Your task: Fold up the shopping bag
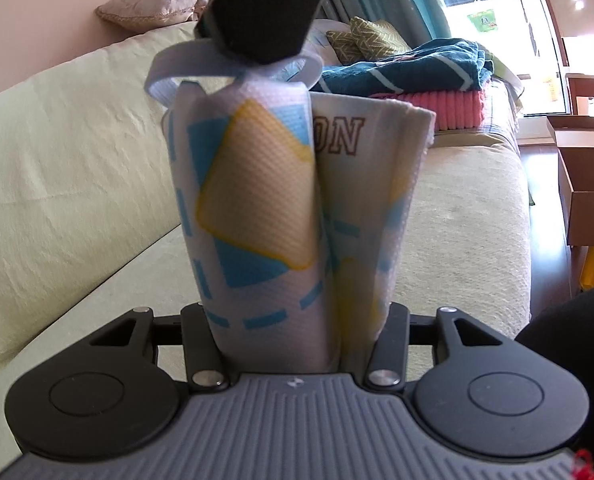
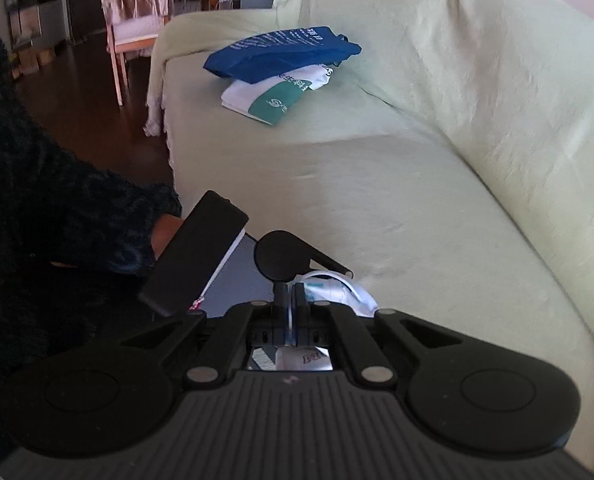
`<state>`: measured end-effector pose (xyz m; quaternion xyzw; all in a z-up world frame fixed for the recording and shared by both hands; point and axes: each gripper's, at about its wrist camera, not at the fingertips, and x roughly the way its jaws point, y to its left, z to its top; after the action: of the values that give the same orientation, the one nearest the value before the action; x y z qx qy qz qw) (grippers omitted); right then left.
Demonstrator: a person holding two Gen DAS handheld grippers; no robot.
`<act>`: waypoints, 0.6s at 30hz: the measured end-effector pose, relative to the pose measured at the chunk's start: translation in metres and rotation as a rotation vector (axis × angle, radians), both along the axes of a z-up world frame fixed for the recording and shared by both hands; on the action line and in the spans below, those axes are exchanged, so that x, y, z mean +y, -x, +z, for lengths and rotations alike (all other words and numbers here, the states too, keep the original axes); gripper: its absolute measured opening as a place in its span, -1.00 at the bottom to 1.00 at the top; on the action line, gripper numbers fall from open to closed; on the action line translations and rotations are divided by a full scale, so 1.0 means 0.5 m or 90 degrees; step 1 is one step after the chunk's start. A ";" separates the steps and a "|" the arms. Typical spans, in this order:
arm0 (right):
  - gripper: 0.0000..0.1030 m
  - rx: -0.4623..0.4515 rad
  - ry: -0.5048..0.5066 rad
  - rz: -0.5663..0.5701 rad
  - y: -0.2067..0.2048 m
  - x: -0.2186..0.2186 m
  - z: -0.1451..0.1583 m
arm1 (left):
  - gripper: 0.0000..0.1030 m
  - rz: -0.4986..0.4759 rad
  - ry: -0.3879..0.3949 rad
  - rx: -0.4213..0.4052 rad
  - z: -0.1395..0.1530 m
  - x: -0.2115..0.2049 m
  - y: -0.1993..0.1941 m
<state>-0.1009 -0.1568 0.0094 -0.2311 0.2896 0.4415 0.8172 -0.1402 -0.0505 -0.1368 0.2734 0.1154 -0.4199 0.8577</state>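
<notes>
Shopping bag (image 1: 257, 208): folded into a narrow, upright bundle of white woven fabric with blue and yellow shapes and brown lettering; it stands up out of the left tongs, held above the sofa.
Left tongs (image 1: 295, 320): narrow, closed on the lower end of the bag bundle, one finger on each side of it.
Bag handle (image 1: 169, 74): pale loops at the top of the bundle, bunched under the right tongs.
Right tongs (image 2: 291, 304): fully closed, pinching a thin pale strap, probably the bag handle, though the view there is dark and cramped; in the left wrist view they come down as a black block onto the top of the bundle.
Sofa (image 2: 377, 184): covered in a pale green-yellow sheet, lying under both tongs.
Other bags (image 2: 281, 56): a blue one lying on a white and green one, far down the sofa seat, well apart from the tongs.
Folded blankets (image 1: 409, 68): dark teal on pink, stacked at the sofa's other end.
Sleeve (image 2: 49, 208): dark and fuzzy, beside the left tongs.
</notes>
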 end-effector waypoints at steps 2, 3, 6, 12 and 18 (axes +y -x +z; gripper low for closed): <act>-0.99 0.003 -0.008 -0.005 0.005 -0.005 -0.002 | 0.02 -0.001 0.000 0.004 -0.001 0.000 0.000; -0.99 0.005 -0.014 -0.007 0.008 -0.008 -0.003 | 0.02 -0.001 -0.001 0.004 -0.002 0.000 0.000; -0.99 0.006 -0.016 -0.006 0.020 -0.010 -0.007 | 0.02 0.002 -0.002 0.010 -0.001 0.000 -0.003; -1.00 -0.023 0.041 0.021 0.045 0.025 -0.021 | 0.02 0.002 -0.004 0.011 -0.001 -0.004 -0.004; -0.97 -0.048 0.096 0.004 0.053 0.027 -0.029 | 0.02 0.005 0.005 0.018 0.000 -0.001 -0.007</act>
<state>-0.1276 -0.1432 -0.0053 -0.3094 0.2905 0.4123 0.8062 -0.1369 -0.0509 -0.1369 0.2640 0.1268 -0.4211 0.8585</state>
